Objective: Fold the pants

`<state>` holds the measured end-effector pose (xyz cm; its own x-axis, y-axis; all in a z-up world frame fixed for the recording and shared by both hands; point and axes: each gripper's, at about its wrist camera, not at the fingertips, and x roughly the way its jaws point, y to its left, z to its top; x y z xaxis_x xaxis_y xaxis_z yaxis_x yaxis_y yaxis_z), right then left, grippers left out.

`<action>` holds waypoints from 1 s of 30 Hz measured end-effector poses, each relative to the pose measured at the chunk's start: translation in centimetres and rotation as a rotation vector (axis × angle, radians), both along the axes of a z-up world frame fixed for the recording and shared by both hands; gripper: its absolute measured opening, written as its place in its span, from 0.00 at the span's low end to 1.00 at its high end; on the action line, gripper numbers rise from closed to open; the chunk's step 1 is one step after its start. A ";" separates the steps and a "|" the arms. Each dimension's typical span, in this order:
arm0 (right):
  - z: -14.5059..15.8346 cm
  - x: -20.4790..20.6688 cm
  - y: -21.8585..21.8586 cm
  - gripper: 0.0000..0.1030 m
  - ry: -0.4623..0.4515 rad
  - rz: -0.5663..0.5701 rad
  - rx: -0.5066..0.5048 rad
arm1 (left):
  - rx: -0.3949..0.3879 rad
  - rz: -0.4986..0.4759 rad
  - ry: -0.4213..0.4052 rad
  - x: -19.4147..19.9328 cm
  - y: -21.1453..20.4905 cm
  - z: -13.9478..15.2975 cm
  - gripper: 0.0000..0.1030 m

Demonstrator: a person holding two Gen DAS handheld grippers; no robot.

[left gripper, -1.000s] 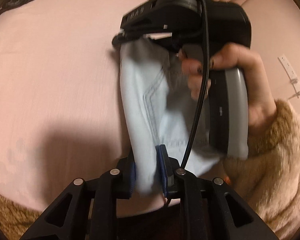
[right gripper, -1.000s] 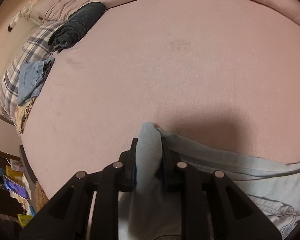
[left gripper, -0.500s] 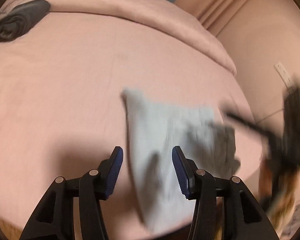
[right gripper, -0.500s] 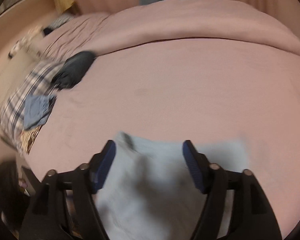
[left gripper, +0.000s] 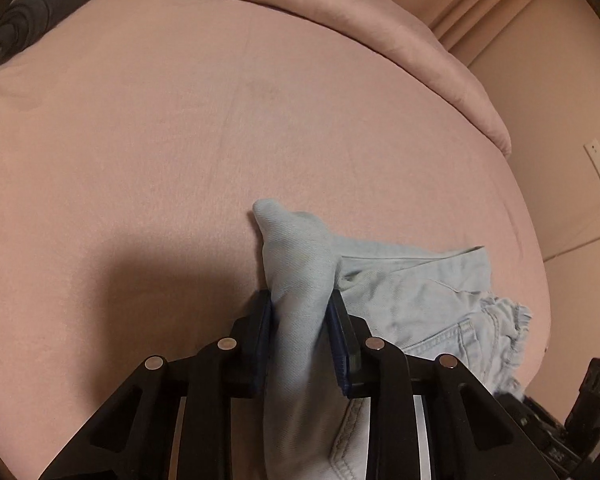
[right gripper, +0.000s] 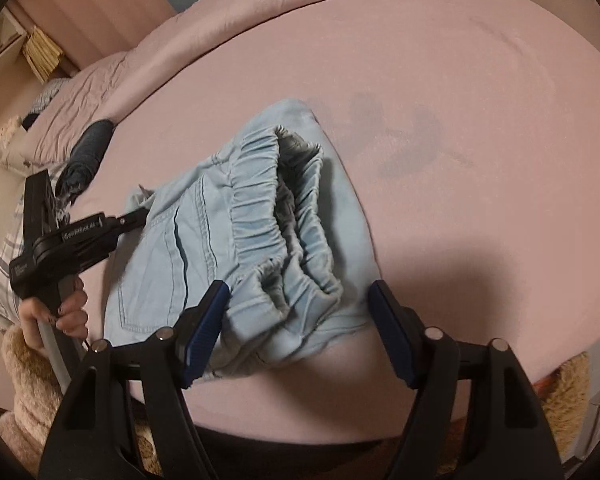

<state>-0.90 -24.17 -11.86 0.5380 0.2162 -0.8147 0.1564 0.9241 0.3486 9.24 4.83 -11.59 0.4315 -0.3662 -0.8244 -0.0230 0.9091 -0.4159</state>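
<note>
The light blue denim pants [right gripper: 236, 240] lie folded in a bundle on the pink bed, elastic waistband facing the right wrist camera. My left gripper [left gripper: 300, 312] is shut on a bunched fold of the pants [left gripper: 300, 280]; it also shows in the right wrist view [right gripper: 140, 216] at the bundle's left edge. My right gripper [right gripper: 300, 300] is open and empty, its jaws wide apart just above the waistband end. The frayed hem [left gripper: 504, 320] lies to the right in the left wrist view.
The pink bed sheet [left gripper: 180, 120] stretches far ahead, with a rolled pink duvet [left gripper: 380, 28] along the back. A dark folded garment [left gripper: 32, 12] lies at the far left, also in the right wrist view [right gripper: 88, 148]. A plaid pillow [right gripper: 8, 256] sits at the left edge.
Both grippers let go of the pants half a second ago. Since then my left gripper has shut again on a fold, while my right stays open and has pulled back to the waistband end.
</note>
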 end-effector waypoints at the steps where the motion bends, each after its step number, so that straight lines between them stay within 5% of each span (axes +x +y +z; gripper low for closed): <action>1: 0.2 0.2 0.4 0.48 -0.005 0.003 -0.023 | -0.002 0.001 -0.005 0.2 -0.2 0.3 0.24; 4: 2.0 -0.5 0.9 0.38 -0.061 0.026 -0.096 | 0.011 -0.009 -0.024 1.7 -0.8 0.8 0.23; 10: 5.5 -0.8 2.2 0.36 -0.163 0.049 -0.179 | 0.036 -0.019 -0.066 1.5 -0.6 1.6 0.23; 18: 2.0 0.3 1.4 0.40 -0.046 0.056 -0.299 | 0.044 -0.012 -0.006 2.4 -0.4 -0.5 0.27; 30: 4.4 -0.8 1.5 0.33 -0.136 0.075 -0.334 | 0.079 0.002 -0.011 2.0 -0.8 -0.4 0.24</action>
